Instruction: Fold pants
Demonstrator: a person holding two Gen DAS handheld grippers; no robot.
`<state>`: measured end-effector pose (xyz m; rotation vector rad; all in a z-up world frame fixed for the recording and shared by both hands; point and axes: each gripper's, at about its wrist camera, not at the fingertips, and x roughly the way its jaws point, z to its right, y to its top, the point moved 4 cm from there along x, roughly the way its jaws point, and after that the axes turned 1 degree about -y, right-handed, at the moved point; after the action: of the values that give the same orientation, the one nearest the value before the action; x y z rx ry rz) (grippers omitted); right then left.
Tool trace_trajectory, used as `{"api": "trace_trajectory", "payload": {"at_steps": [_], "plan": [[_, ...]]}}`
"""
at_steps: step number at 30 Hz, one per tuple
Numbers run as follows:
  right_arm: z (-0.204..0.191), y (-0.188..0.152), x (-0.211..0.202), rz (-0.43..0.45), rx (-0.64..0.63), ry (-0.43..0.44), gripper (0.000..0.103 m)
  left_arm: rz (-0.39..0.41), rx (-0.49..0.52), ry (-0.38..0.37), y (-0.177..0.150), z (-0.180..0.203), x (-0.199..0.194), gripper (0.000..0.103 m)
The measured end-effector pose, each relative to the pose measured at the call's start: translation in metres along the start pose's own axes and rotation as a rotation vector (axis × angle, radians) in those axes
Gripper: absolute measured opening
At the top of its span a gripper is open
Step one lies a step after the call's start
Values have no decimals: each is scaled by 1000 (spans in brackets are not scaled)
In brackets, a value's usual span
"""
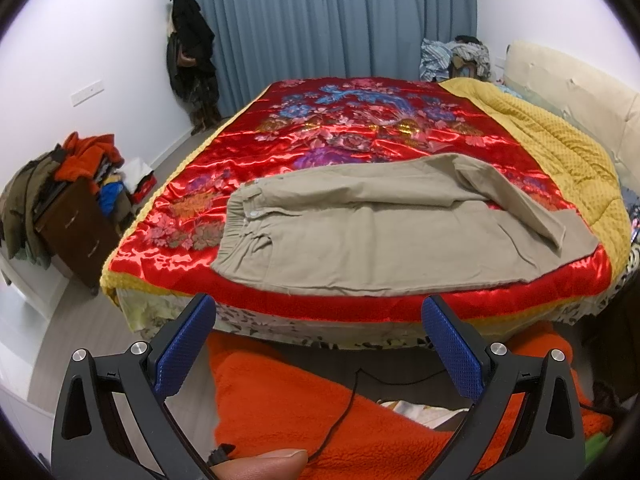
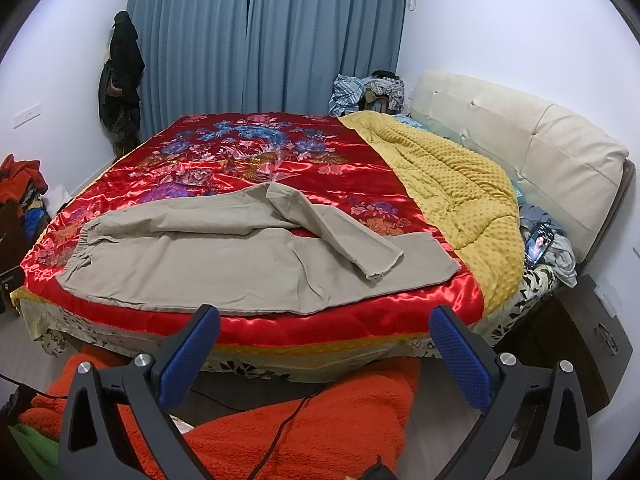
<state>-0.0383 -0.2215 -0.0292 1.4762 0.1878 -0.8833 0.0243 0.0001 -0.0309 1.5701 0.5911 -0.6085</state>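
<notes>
Beige pants lie on a red floral satin bedspread, waistband to the left, legs to the right. One leg is bent back across the other, its hem lying on top at the right. The pants also show in the right wrist view. My left gripper is open and empty, held off the near bed edge in front of the pants. My right gripper is open and empty, also short of the near bed edge.
A yellow quilt is bunched along the bed's right side by a cream headboard. A phone lies near it. Orange fleece is below both grippers. A cluttered dresser stands at left, a nightstand at right.
</notes>
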Motion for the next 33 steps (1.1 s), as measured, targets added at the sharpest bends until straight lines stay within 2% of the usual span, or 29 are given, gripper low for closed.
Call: {"api": "trace_trajectory", "payload": {"at_steps": [24,33], "plan": [[7,0,4,-14,20,-46,103,3,7,3,2,-1,-1,103],[6,-3,9,-37,-10,-109,103,1,11,3,3,-2,0,103]]}}
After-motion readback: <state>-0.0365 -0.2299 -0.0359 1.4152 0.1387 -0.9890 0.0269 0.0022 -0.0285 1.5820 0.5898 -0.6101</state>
